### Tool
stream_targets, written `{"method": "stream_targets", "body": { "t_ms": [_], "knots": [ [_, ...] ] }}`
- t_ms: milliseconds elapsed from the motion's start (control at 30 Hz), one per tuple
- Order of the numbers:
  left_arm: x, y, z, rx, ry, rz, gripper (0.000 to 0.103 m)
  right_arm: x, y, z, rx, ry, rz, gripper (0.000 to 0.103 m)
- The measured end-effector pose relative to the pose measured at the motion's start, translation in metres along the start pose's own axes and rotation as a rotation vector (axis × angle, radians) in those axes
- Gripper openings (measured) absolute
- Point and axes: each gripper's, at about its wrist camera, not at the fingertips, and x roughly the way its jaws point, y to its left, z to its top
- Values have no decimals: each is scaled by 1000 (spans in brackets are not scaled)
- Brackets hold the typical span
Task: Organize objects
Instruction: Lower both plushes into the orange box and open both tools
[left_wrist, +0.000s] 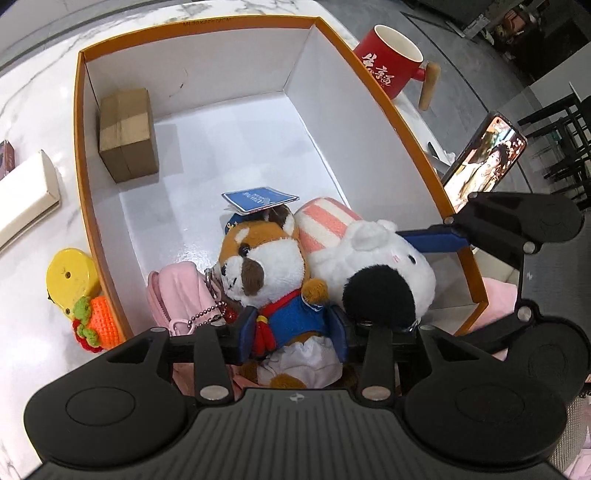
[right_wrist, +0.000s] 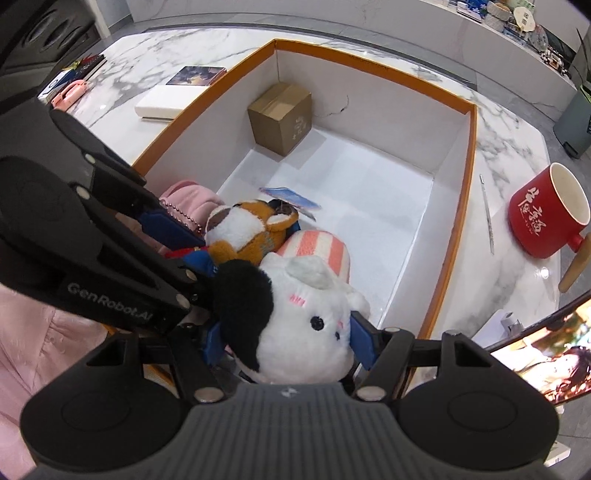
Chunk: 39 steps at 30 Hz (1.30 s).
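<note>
The open orange-rimmed box (left_wrist: 79, 155) holds two plush toys side by side in its near end. The fox (left_wrist: 266, 273), brown-and-white pile in a blue outfit, stands head-up between the left gripper (left_wrist: 291, 328) fingers; whether the pads press it cannot be told. The cow (right_wrist: 295, 321), round, white with a black patch, faces the right wall, pinched by the right gripper (right_wrist: 288, 339). A taped carton (left_wrist: 127, 134) stands in the far corner.

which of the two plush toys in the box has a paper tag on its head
The brown-and-white plush in the blue sailor top, between the left gripper fingers. A blue paper tag sits on its head. The white plush with the black patch beside it shows none.
</note>
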Motion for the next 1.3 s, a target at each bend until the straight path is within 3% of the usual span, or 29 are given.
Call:
{"method": "stream_targets", "body": {
  "t_ms": [100, 233, 400, 500, 567, 667, 700, 1067, 1300],
  "knots": [
    [-2, 1, 0, 3, 0, -14, 48, 0, 3, -1, -35, 14, 15, 73],
    [-8, -4, -5, 55, -16, -44, 63, -9, 2, -2, -64, 7, 24, 74],
    [-27, -2, -9, 59, -58, -82, 64, -29, 1, 2, -85, -18, 45, 74],
    [-41, -4, -7, 75, -108, -83, 62, -41, -2, 8, -75, -35, 66, 69],
    [-44, -5, -5, 93, -144, -62, 54, -48, -5, 13, -71, -53, 56, 67],
    [-37, -7, -1, 120, -153, -48, 45, -48, -11, 20, -50, -50, 49, 44],
    [-32, -8, 0, 127, -148, -51, 44, -46, -12, 21, -40, -44, 51, 40],
    [1, -7, -10, 154, -84, -54, 30, -24, -21, 14, 64, -8, 142, 38],
    [-4, -5, -13, 153, -104, -66, 30, -21, -18, 13, 61, -14, 135, 39]
  ]
}}
